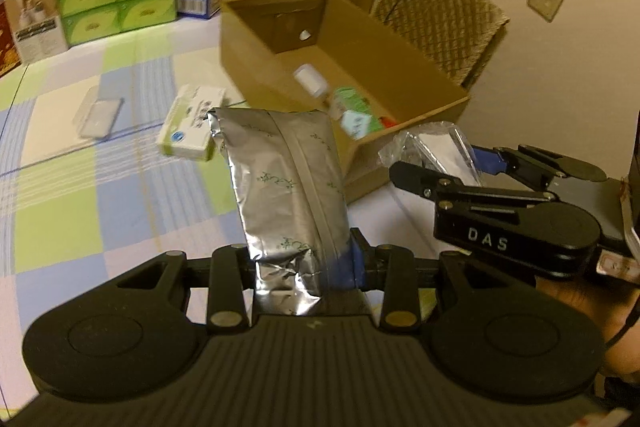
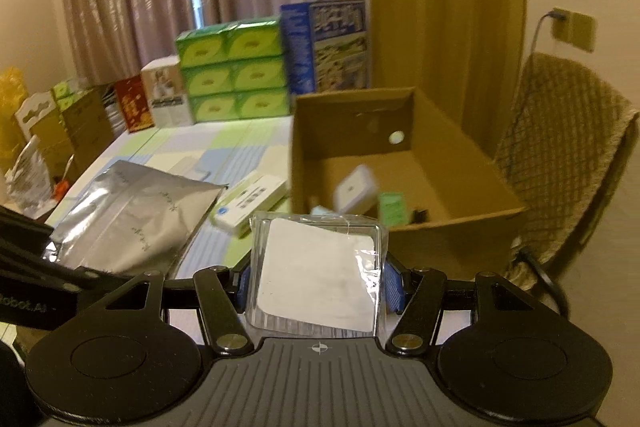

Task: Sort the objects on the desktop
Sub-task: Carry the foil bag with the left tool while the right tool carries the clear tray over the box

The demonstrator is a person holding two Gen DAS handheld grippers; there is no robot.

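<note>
Both loads up, open brown cardboard box (image 2: 400,163) ahead. Our left gripper (image 1: 308,267) is clamped on the crinkled silver foil pouch (image 1: 284,183), held upright; our right gripper (image 2: 318,287) pinches the clear plastic packet with a white card (image 2: 320,275). We judge: clear the near wall, let go low, one load at a time.

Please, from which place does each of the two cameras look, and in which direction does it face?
Left wrist: sits behind the left gripper, looking down over its silver foil pouch toward the cardboard box; right gripper and a hand show.
Right wrist: behind the right gripper, over its clear packet.
Shared: box, pouch, packet, tablecloth.
</note>
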